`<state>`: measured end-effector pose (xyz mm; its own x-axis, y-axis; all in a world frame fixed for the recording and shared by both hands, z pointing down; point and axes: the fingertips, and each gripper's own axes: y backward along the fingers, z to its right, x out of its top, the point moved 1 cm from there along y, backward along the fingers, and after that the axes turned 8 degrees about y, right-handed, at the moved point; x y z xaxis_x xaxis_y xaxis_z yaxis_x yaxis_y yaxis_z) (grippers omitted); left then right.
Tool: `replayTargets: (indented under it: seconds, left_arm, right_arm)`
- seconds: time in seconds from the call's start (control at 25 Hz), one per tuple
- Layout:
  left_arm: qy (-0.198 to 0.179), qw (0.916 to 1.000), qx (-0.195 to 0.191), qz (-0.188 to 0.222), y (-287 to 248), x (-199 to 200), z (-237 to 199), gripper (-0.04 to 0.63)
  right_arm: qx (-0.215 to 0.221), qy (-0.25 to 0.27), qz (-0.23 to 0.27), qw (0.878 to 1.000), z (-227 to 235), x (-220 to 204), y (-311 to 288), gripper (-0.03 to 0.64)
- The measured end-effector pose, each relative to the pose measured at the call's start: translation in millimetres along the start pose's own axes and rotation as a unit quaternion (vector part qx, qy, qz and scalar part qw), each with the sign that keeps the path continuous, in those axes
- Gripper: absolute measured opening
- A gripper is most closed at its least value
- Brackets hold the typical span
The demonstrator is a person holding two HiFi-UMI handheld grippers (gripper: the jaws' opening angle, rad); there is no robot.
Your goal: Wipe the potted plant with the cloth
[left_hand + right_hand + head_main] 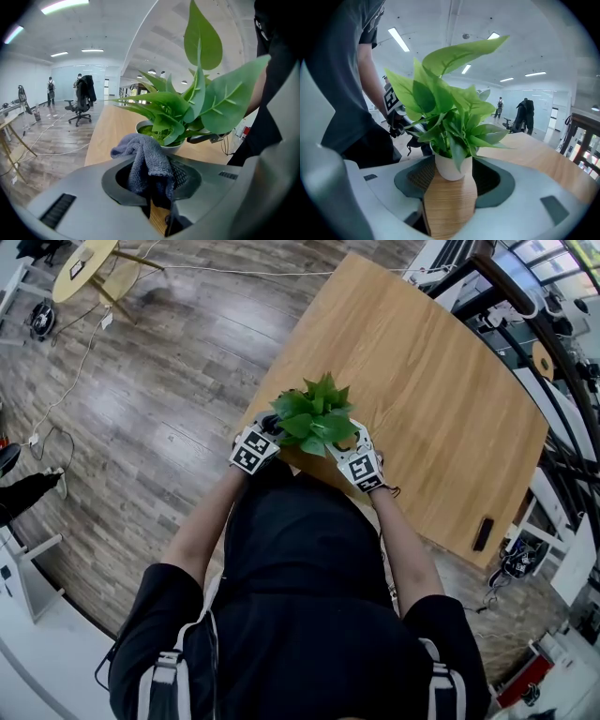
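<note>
A potted plant (317, 418) with broad green leaves stands in a white pot (452, 166) near the wooden table's (441, 399) front edge. My left gripper (251, 448) is at the plant's left and is shut on a grey-blue cloth (145, 159); the bunched cloth sits just in front of the pot's rim (161, 146). My right gripper (361, 465) is at the plant's right. In the right gripper view the pot sits between the pads (419, 176), which meet both its sides. The leaves hide the pot in the head view.
A small black device (483, 533) lies near the table's right front edge. Wood floor with cables lies to the left, and a round table (84, 263) stands at the far left. Office chairs (80, 110) and people stand far off. Racks crowd the right side.
</note>
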<state>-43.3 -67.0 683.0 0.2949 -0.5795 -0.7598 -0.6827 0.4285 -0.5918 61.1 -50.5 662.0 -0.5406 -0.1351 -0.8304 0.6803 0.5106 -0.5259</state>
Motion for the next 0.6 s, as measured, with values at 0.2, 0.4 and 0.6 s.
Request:
replayTargets:
  seconds: [0.2,0.4,0.6]
  left_arm:
    - [0.003,1.0,-0.003,-0.006,-3,-1,1,0.112]
    - [-0.002,0.9999,-0.011,-0.011,-3,-1,9,0.112]
    - [-0.01,0.9997,-0.019,-0.011,1,-5,22,0.112]
  right_arm:
    - [0.006,0.012,0.008,1.0,4,7,-7,0.232]
    - [-0.009,0.001,0.005,1.0,5,6,-7,0.232]
    - [-0.017,0.009,-0.005,1.0,7,7,-9,0.232]
